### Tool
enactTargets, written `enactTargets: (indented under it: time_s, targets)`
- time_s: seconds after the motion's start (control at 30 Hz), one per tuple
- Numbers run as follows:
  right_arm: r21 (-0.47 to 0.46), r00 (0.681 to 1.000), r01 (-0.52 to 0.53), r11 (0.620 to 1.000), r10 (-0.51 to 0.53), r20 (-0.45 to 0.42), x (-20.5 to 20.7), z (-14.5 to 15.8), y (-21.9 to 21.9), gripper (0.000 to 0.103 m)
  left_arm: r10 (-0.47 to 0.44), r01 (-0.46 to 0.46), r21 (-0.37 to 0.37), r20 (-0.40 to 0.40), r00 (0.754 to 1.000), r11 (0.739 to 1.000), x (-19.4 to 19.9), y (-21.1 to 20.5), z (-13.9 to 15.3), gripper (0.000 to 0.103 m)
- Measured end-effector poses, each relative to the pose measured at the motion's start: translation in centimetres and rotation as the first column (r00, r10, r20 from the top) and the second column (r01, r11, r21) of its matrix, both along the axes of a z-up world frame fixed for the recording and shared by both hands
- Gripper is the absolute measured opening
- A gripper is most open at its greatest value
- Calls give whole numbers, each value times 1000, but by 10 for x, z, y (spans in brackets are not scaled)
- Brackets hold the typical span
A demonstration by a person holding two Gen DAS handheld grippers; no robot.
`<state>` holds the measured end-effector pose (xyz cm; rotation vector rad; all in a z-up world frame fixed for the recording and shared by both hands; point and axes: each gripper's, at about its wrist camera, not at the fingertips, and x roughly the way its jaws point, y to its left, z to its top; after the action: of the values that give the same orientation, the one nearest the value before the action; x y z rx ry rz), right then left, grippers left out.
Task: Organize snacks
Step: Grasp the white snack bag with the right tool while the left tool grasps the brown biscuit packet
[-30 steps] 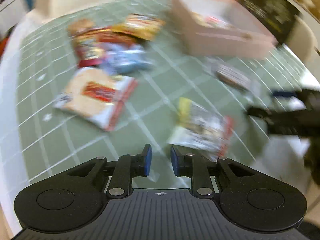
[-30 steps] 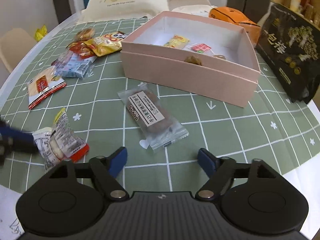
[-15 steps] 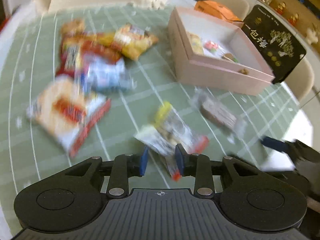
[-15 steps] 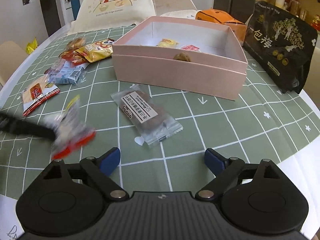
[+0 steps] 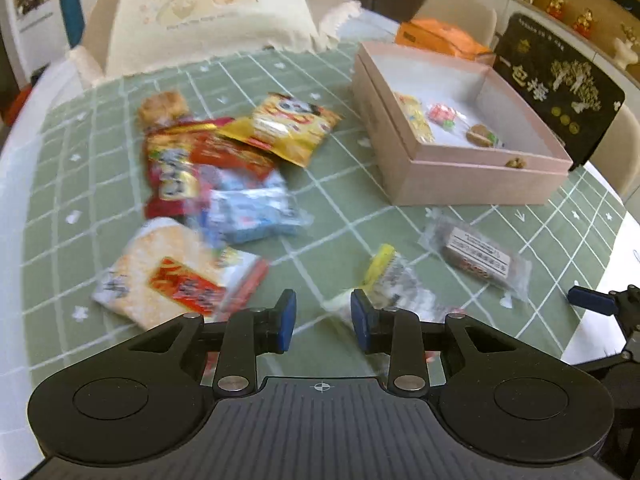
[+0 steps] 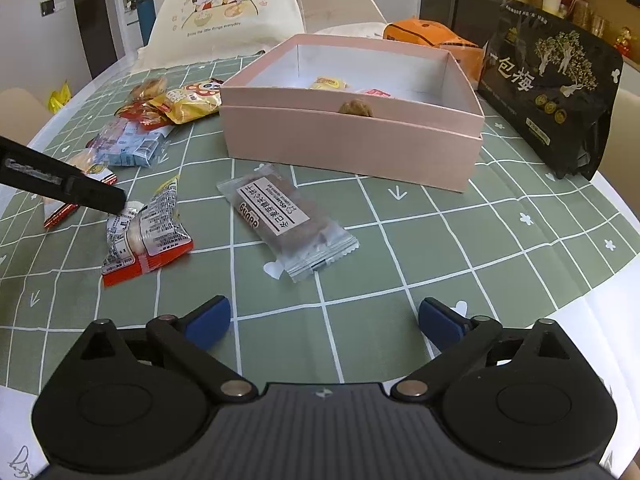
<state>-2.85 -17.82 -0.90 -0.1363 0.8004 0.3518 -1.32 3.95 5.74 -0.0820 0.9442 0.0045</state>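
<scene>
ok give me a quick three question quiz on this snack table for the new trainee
1. True or false: the pink box is empty.
2. The brown bar lies: A) inside the box B) on the green cloth in front of the box C) on top of a blue packet
3. Fill in: in the right wrist view, the black bag stands to the box's ___.
Key: 1 false, snacks lie inside; 2 B; 3 right.

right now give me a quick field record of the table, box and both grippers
table: green grid cloth
pink box: open, a few snacks inside
brown bar packet: on the cloth before the box
red-ended packet: left of the bar, left gripper beside it, nothing clamped
loose pile: far left
right gripper: jaws opening, nothing between
black bag: right of the box
</scene>
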Motion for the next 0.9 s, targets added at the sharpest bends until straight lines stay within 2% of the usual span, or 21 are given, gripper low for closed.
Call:
enactTargets:
  time_s: [0.07,0.13,0.2,0.27,0.3,0.37,0.43,0.5,0.63,0.7,0.77,0.8,0.83,0.9]
  targets:
    - [8,1000,4,1000,-4,17,-2,-2,0,103,21,-22,38,23,1000,999,-8,11,3,35]
    - [12,999,7,1000,-7,33,-4,-3,-1,103,84,-86,50,31,996,995,-14,32,4,35]
    - [15,999,9,1000,-10,39,-5,-4,-1,103,187,-187,-2,16,982,982,-18,56,4,33]
    - [10,1000,7,1000,-7,29,-3,-2,-1,103,248,-249,-95,-22,969,964,-25,72,6,33]
    - [6,1000,3,1000,-3,14,-1,-1,0,102,236,-239,-149,-42,971,960,-29,73,7,33]
    - [18,1000,-24,1000,25,-10,2,6,2,91,177,-186,-213,-62,982,959,-35,66,6,33]
    - [30,999,-44,999,44,14,5,15,7,80,112,-128,-241,-81,990,962,-39,52,2,33]
    - [37,996,-84,996,82,37,9,22,18,71,91,-110,-245,-86,992,963,-38,42,-2,33]
    - [116,973,-231,966,227,46,6,33,47,73,150,-164,-218,-80,985,962,-40,48,-4,33]
    - [106,953,-302,947,298,53,3,33,70,79,174,-186,-204,-78,982,961,-42,52,-3,33]
    - [79,945,-326,942,323,52,7,28,92,80,190,-201,-201,-72,979,959,-43,56,-1,33]
    - [66,944,-329,942,328,35,12,23,99,75,192,-203,-203,-69,979,958,-45,57,1,33]
    - [52,944,-330,943,330,9,16,19,105,50,188,-198,-204,-67,980,959,-46,56,2,33]
    - [34,943,-333,942,334,-8,19,20,105,49,171,-181,-205,-67,983,962,-47,57,1,33]
